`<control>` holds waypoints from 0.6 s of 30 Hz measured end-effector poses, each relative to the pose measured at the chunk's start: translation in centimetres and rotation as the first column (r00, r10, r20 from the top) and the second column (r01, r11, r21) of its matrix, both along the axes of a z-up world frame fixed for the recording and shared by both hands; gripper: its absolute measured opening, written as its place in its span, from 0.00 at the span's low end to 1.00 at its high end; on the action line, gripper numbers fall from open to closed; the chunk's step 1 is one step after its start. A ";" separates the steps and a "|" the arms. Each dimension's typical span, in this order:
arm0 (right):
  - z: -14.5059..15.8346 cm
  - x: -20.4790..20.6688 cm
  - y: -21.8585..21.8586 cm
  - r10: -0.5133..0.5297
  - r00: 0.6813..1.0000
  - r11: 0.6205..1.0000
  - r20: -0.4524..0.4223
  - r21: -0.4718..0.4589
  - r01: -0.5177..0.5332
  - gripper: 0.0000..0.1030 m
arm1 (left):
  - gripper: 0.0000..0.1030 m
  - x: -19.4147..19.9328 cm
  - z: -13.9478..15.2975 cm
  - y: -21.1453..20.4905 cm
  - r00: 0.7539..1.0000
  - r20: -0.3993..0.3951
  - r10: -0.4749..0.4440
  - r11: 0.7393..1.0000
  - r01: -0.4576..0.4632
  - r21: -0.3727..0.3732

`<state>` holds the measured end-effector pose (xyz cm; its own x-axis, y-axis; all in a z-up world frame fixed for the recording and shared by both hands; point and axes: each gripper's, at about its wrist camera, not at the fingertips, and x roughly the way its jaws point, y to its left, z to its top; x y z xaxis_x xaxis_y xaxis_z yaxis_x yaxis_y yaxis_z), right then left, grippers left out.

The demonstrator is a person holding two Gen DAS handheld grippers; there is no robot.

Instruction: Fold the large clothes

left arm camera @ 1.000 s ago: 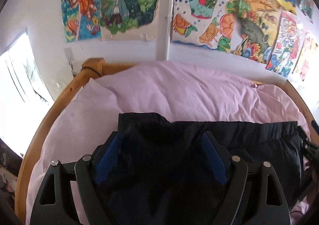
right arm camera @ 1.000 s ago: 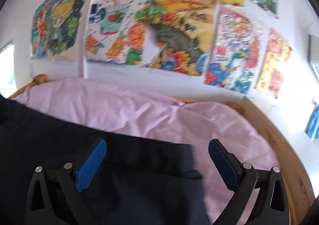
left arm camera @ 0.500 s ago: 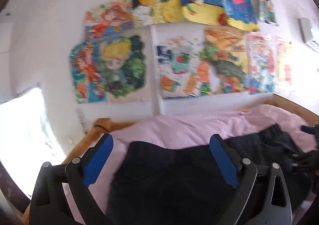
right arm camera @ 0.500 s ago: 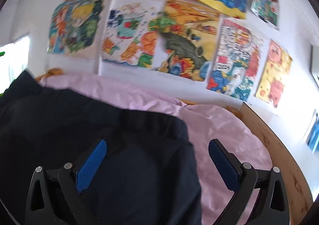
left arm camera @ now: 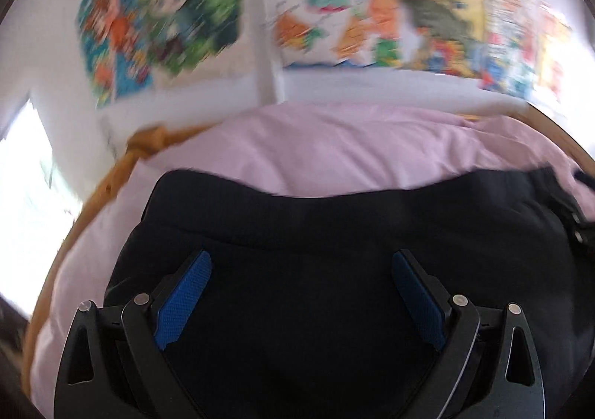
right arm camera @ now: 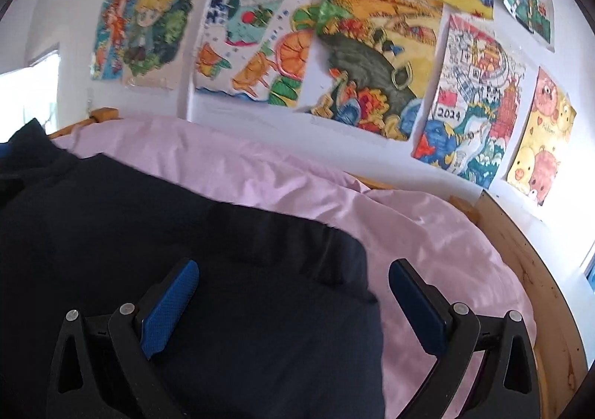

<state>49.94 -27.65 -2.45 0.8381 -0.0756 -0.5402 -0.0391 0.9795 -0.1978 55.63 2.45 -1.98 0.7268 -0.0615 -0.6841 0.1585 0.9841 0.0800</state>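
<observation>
Across the lower half of both wrist views lies the dark garment (left arm camera: 334, 270), black or navy, spread on a pink duvet (left arm camera: 353, 147) covering a bed with a wooden frame (left arm camera: 111, 181). Left wrist view: left tongs (left arm camera: 301, 263) spread wide, blue pads (left arm camera: 182, 300) at lower left and lower right of frame, nothing pinched between them. Garment fills the space under and between the pads; whether the tips touch the cloth cannot be told. Far edge of garment runs across mid-frame with a thicker band along it, its left corner at centre left. At right edge of this view, part of a black tool sits at the garment's far end, blurred. Whole view is motion-blurred, the wall most of all.

Right wrist view: right tongs (right arm camera: 293, 266) also spread wide, holding nothing. Left pad (right arm camera: 169, 311) sits over the dark garment (right arm camera: 186, 233); right pad is over bare pink duvet (right arm camera: 427, 233), just beside the garment's right edge. Garment's right corner lies between the two pads, band edge rumpled there. Wooden frame (right arm camera: 520, 263) curves along lower right. Colourful drawings (right arm camera: 372, 58) cover the white wall across the upper part of the frame, one marked 2024. Bright window (left arm camera: 22, 196) at left edge of left view.
</observation>
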 end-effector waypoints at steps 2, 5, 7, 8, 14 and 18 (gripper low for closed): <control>-0.9 1.4 -0.9 -0.018 0.999 0.999 -0.048 0.037 0.019 1.00 | 0.93 1.7 -0.7 1.2 0.998 -0.037 0.043 0.999 -0.044 -0.015; -2.8 3.5 -3.0 -0.060 0.988 0.987 -0.144 0.136 0.080 1.00 | 0.93 3.2 -1.7 2.2 0.997 -0.061 0.045 0.998 -0.048 -0.046; -4.9 5.0 -4.1 -0.025 0.969 0.969 -0.247 0.230 0.084 1.00 | 0.95 3.6 -2.2 2.5 0.997 -0.070 0.045 0.997 -0.049 -0.059; -5.6 5.3 -4.5 -0.012 0.962 0.962 -0.273 0.261 0.086 1.00 | 0.96 4.0 -2.8 2.7 0.996 -0.079 0.046 0.996 -0.052 -0.076; -7.1 4.2 -4.5 -0.035 0.971 0.959 -0.235 0.265 0.098 1.00 | 0.97 3.9 -4.1 3.1 0.995 -0.091 0.039 0.994 -0.048 -0.095; -7.0 3.5 -4.2 -0.055 0.975 0.961 -0.214 0.253 0.110 1.00 | 0.97 3.4 -4.2 3.1 0.997 -0.075 0.033 0.995 -0.040 -0.091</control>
<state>53.49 -31.80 -9.48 0.7057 0.0273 -0.7080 0.0316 0.9971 0.0699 59.05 5.58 -6.16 0.6775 -0.1016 -0.7285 0.1245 0.9920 -0.0226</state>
